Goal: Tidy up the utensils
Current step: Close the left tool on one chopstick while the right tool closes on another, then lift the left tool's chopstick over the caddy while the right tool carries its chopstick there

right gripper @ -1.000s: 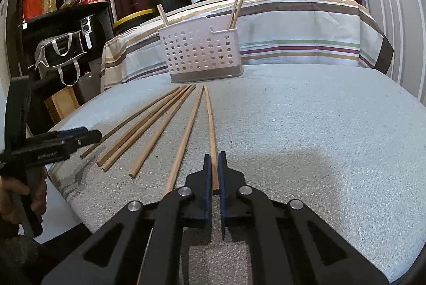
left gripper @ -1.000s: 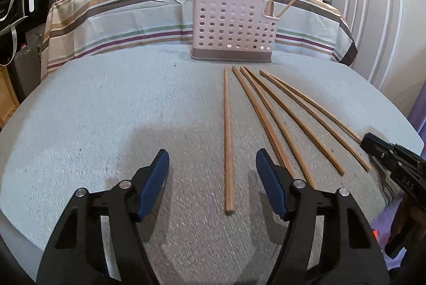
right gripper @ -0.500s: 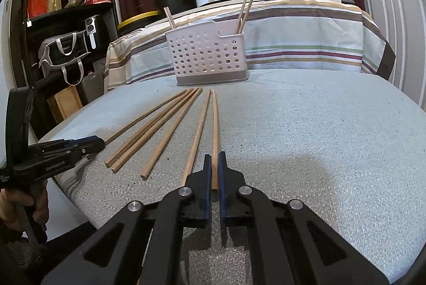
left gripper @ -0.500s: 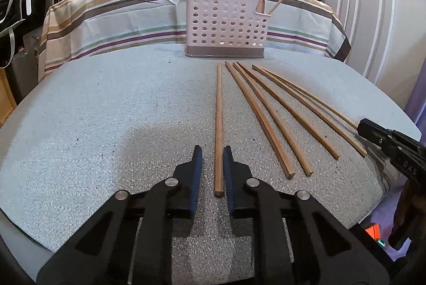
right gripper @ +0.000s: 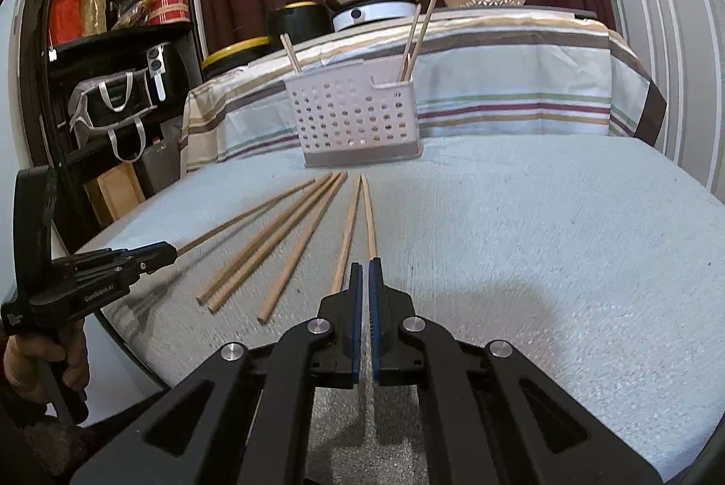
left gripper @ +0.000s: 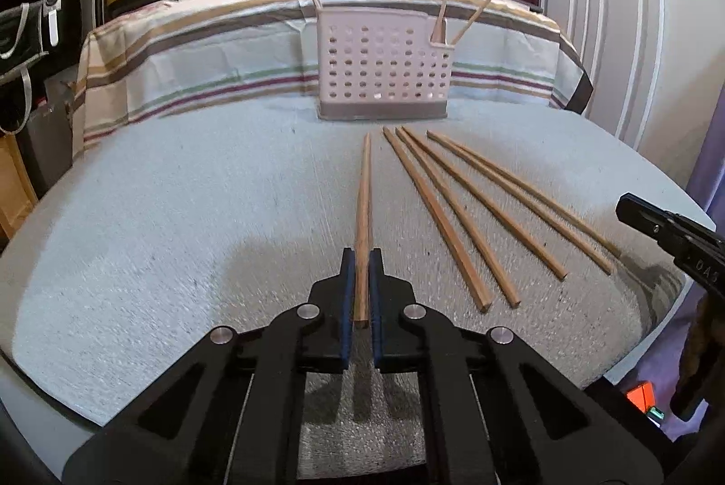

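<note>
Left wrist view: gripper fingers clamped on one chopstick on a round grey desk [left gripper: 181,213].

At the desk's far edge stands a pale perforated utensil basket [left gripper: 385,72] with three chopsticks upright in it. Four loose chopsticks [left gripper: 457,213] fan out on the desk to the right. The left gripper [left gripper: 361,258] has just been closing and now pinches the near end of a single chopstick [left gripper: 364,190]. The right gripper [right gripper: 362,272] is closed and empty, near two more chopsticks.
</note>
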`<state>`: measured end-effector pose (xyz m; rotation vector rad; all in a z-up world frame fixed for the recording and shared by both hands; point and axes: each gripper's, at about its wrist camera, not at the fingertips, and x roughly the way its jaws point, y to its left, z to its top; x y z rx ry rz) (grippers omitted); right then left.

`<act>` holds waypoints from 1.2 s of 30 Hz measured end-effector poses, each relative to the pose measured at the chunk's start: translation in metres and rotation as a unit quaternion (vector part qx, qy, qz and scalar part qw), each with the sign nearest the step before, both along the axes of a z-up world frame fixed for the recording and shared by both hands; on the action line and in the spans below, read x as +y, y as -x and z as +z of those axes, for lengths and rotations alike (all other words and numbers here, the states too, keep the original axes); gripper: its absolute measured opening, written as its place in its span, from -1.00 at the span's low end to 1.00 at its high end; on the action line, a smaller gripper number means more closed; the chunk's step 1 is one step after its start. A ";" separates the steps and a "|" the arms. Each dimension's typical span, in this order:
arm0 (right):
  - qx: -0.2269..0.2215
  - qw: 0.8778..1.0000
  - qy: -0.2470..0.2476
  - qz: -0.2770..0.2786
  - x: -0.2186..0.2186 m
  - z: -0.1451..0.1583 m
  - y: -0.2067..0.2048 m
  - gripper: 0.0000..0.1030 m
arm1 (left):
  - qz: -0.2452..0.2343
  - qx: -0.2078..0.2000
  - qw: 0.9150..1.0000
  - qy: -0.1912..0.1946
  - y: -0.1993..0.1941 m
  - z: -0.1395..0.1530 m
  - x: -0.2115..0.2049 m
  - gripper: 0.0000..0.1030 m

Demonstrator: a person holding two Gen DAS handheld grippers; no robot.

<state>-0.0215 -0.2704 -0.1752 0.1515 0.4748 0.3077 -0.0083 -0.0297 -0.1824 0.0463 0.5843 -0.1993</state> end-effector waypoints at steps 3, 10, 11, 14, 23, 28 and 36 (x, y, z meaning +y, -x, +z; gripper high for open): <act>-0.002 1.000 0.001 0.001 0.000 0.004 -0.001 -0.95 | 0.002 -0.005 1.000 0.003 0.000 0.003 0.002 -0.87; 0.017 1.000 -0.001 -0.002 -0.002 -0.015 -0.002 -0.69 | 0.004 0.010 1.000 0.007 -0.001 -0.005 0.003 -0.87; 0.018 1.000 0.001 -0.002 -0.002 -0.016 -0.002 -0.69 | 0.004 0.009 1.000 0.006 -0.001 -0.005 0.003 -0.87; 0.024 1.000 0.002 0.001 -0.002 -0.021 -0.001 -0.68 | 0.004 0.007 1.000 0.006 0.000 -0.005 0.003 -0.87; 0.016 1.000 0.006 0.001 -0.003 -0.027 0.003 -0.89 | 0.004 0.006 1.000 0.004 0.001 -0.005 0.003 -0.88; 0.007 1.000 0.011 -0.006 -0.002 -0.019 0.008 -0.89 | 0.005 -0.005 1.000 0.001 0.003 0.001 0.003 -0.88; -0.044 0.999 0.011 -0.016 -0.004 0.019 0.018 -0.89 | 0.011 -0.032 0.999 0.008 0.006 0.023 0.008 -0.88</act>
